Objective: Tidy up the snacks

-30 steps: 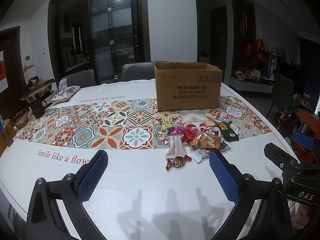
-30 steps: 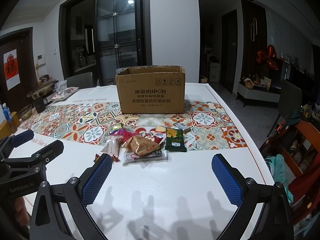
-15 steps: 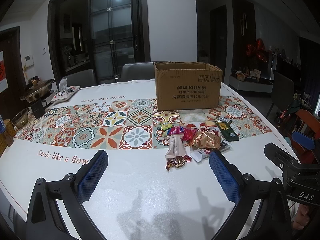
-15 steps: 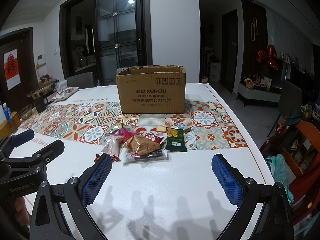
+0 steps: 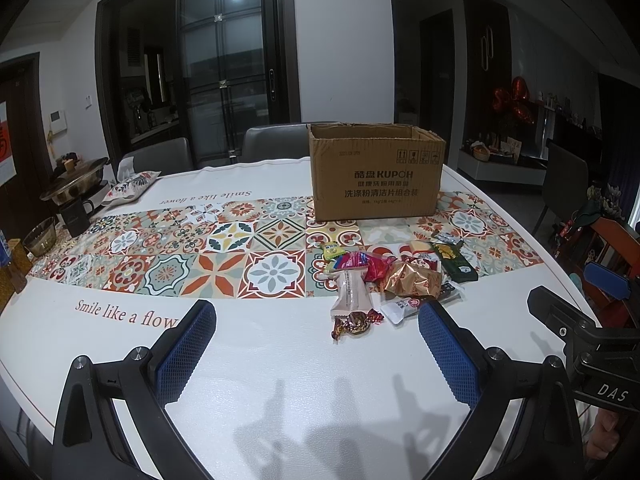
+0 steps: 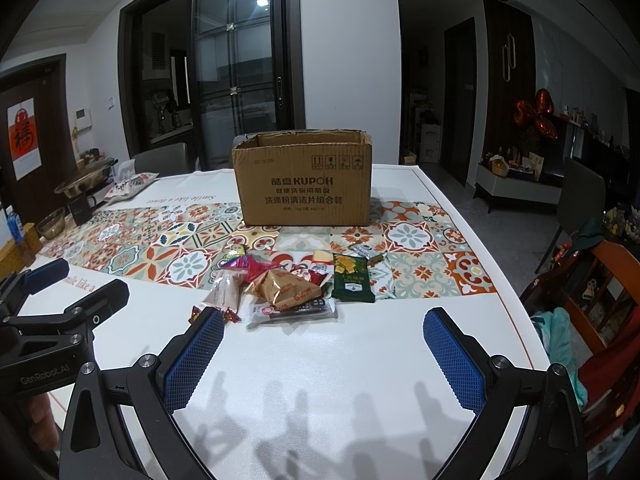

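A pile of wrapped snacks [image 5: 396,276] lies on the table in front of an open brown cardboard box [image 5: 376,176]. The pile includes a gold packet [image 6: 286,286], a dark green packet [image 6: 352,278], a pale long packet [image 5: 350,294] and a red foil candy [image 5: 356,324]. The box also shows in the right wrist view [image 6: 304,184]. My left gripper [image 5: 316,344] is open and empty, near side of the pile. My right gripper [image 6: 324,356] is open and empty, also short of the pile. Each gripper shows at the edge of the other's view.
The white table [image 5: 260,360] has a patterned tile runner [image 5: 180,248]. A pot [image 5: 74,184], a mug [image 5: 74,214], a glass bowl [image 5: 40,236] and a tissue pack [image 5: 130,186] stand at the far left. Chairs [image 5: 276,144] stand behind the table.
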`<state>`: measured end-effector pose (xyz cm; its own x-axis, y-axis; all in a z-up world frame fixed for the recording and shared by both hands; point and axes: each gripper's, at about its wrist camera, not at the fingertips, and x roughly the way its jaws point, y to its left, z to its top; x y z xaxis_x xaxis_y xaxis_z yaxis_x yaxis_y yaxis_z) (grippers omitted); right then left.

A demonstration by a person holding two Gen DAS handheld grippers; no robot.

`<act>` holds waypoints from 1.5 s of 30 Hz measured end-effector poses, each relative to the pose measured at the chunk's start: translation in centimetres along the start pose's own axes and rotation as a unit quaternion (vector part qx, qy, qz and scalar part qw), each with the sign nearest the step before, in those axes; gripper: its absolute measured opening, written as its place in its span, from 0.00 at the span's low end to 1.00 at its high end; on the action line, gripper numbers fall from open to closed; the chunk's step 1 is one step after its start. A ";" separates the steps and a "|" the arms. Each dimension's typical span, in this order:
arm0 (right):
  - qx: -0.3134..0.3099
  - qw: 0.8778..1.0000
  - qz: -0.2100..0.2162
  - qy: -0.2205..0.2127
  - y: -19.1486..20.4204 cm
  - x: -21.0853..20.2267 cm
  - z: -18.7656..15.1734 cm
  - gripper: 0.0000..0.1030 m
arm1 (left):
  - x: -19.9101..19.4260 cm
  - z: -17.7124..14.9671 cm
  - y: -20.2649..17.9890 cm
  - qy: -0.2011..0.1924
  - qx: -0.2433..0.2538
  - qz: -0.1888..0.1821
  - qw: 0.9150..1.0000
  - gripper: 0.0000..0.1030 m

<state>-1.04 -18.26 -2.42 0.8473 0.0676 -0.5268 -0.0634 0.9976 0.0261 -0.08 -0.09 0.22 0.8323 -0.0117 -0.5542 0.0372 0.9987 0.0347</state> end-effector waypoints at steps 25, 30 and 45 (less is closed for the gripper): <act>-0.071 0.993 0.066 0.061 1.7 7.5 3.2 0.98 | 5.4 2.1 0.3 0.053 0.024 -0.039 0.998 0.87; -0.101 0.986 0.085 0.097 2.7 10.9 4.3 0.92 | 7.9 3.4 -0.1 0.073 0.051 -0.052 0.995 0.80; -0.163 0.956 0.133 0.203 3.7 18.2 4.6 0.66 | 16.5 3.7 -0.6 0.179 0.042 -0.150 0.971 0.53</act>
<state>16.59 -13.26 -8.00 0.5083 0.2434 -0.8261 -0.4655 0.8847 -0.0257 15.62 -1.09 -5.85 0.5320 -0.2684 -0.8031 0.3062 0.9452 -0.1130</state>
